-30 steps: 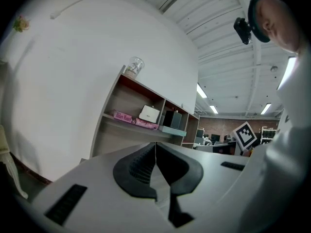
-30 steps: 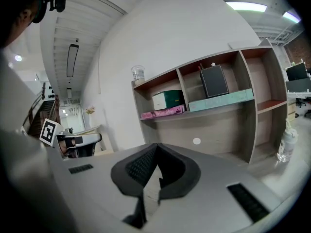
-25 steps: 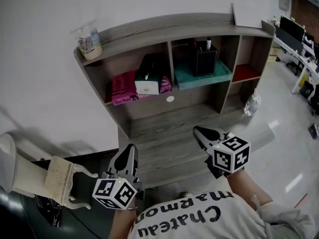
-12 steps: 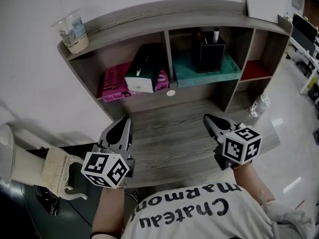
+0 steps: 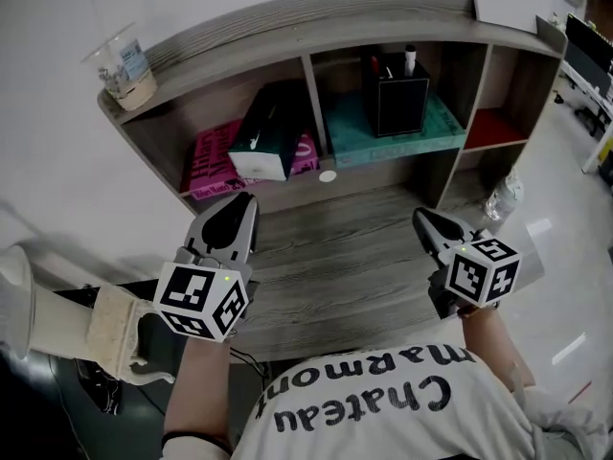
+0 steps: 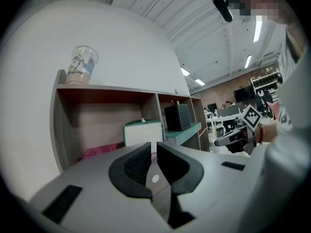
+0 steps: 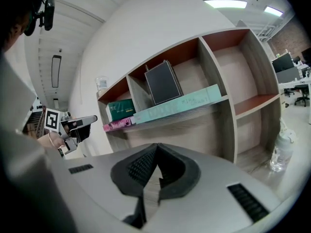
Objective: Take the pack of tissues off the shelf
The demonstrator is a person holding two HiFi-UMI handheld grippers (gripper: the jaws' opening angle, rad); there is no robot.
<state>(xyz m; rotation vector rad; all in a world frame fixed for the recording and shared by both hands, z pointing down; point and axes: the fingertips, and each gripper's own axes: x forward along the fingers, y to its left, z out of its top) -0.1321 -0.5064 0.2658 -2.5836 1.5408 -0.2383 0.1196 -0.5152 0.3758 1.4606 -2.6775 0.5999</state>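
Observation:
The pack of tissues [image 5: 262, 136], dark green with a white end face, lies on a pink book [image 5: 204, 157] in the shelf's left compartment. In the left gripper view the pack of tissues [image 6: 142, 132] stands straight ahead, beyond the jaw tips. My left gripper [image 5: 239, 206] hovers over the desk just below and in front of that compartment, shut and holding nothing. My right gripper [image 5: 425, 219] hangs over the desk's right side, shut and empty, away from the pack. From the right gripper view the pack of tissues [image 7: 121, 109] appears far left on the shelf.
A black pen holder [image 5: 399, 100] stands on a teal book [image 5: 385, 130] in the middle compartment. A plastic cup [image 5: 124, 63] sits on the shelf top at the left. A water bottle [image 5: 502, 197] stands at the desk's right end. A white sticker [image 5: 328, 175] marks the shelf's front edge.
My left gripper has moved forward and up toward the left compartment. The right gripper has drifted slightly right. Both stayed shut.

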